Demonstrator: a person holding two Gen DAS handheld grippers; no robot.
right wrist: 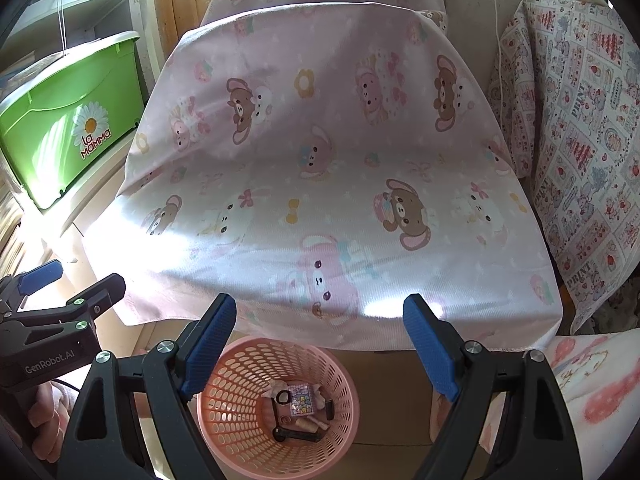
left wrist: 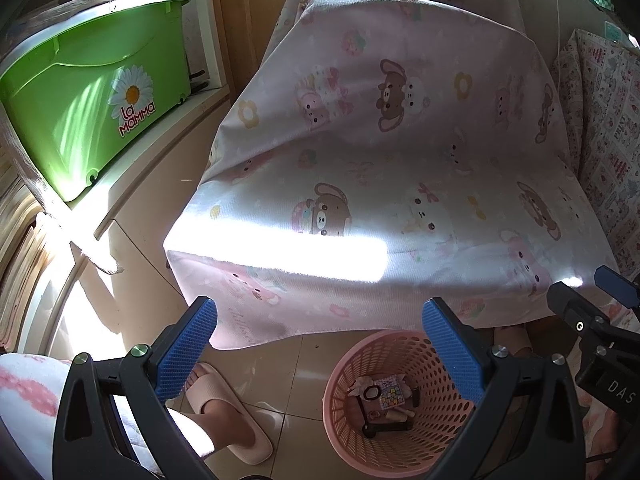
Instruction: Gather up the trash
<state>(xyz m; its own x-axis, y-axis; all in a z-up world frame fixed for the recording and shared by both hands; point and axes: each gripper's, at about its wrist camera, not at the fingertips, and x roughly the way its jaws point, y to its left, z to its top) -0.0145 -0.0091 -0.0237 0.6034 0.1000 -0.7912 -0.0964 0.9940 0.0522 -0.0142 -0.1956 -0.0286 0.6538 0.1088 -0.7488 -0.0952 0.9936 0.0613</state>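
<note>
Left wrist: left gripper (left wrist: 320,344) gapes (empty); pink basket (left wrist: 400,408) holds trash (left wrist: 386,398).

The tablecloth (right wrist: 320,168) is pale pink, printed with brown bears, white bunnies, yellow flowers and bows. The basket (right wrist: 240,432) is salmon-pink plastic — pierced all over with oval holes. The storage bin (left wrist: 92,92) is bright green with a white daisy logo — red lettering beneath.

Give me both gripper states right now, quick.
Left gripper: jaws open, holding nothing, above the pink basket.
Right gripper: jaws open, holding nothing, also above the basket.
</note>
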